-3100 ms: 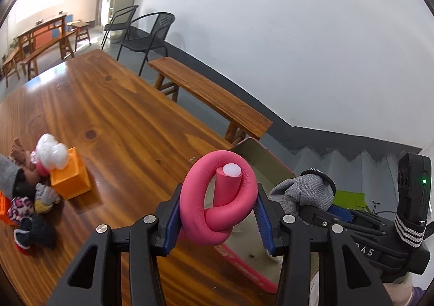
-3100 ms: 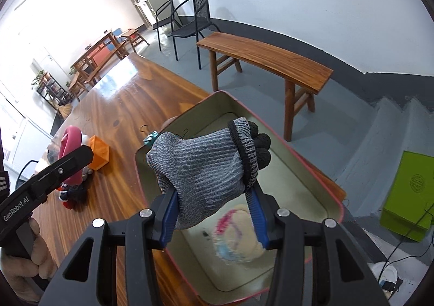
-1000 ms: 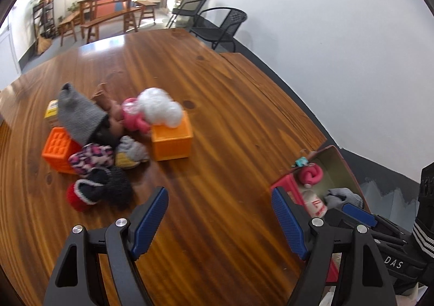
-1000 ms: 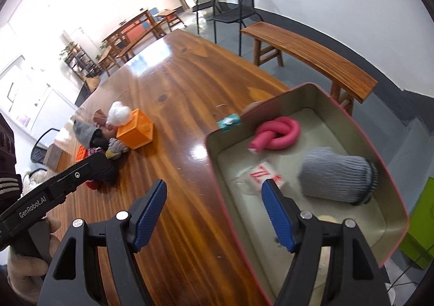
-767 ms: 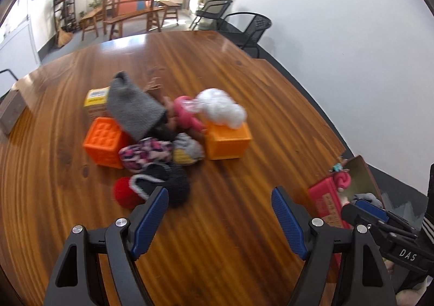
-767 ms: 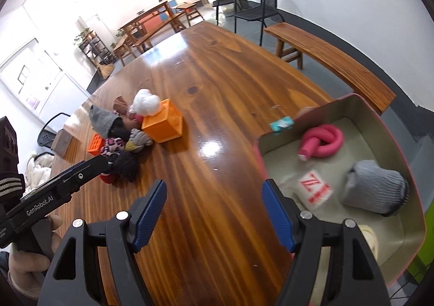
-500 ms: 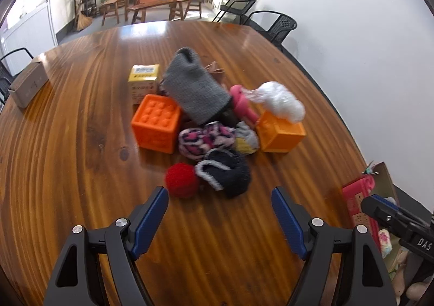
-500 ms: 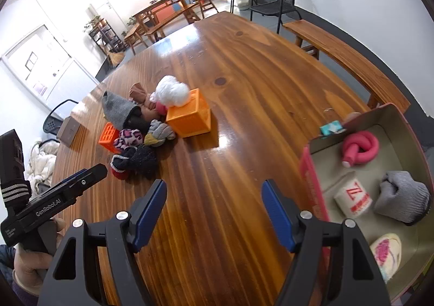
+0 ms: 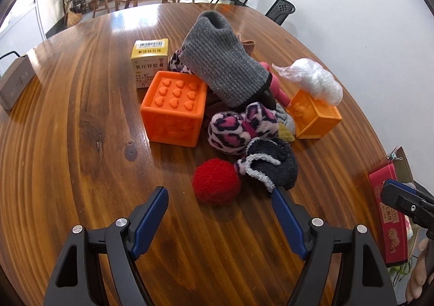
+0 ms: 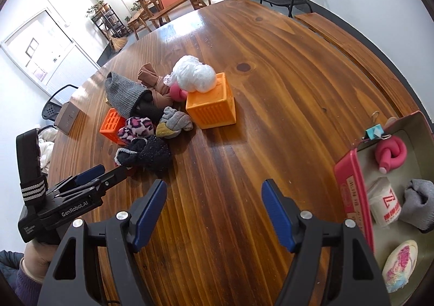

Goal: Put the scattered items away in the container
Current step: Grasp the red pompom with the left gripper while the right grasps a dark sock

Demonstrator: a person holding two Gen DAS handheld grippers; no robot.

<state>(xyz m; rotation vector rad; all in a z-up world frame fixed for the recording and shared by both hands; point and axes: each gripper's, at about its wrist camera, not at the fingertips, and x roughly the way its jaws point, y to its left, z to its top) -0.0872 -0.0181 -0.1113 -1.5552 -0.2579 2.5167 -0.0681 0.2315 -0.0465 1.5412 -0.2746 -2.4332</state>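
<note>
fuzzy red yarn ball (image 9: 215,181) on wooden tabletop (image 9: 81,121), just ahead of left hand-held gripper (image 9: 219,217), jaws apart, empty, right hand-held gripper (image 10: 214,209) likewise

Left tongs (image 9: 219,213) and right tongs (image 10: 214,202) agape, empty, angled downward.

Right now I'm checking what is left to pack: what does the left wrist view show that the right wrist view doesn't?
Only the left wrist view shows the yellow medicine box and the red pom-pom clearly.

Only the right wrist view shows inside the container: a pink knotted tube, a grey glove, a white packet.

Both show the grey knit piece, two orange cubes, leopard sock, white plastic bag, and empty open jaws.
</note>
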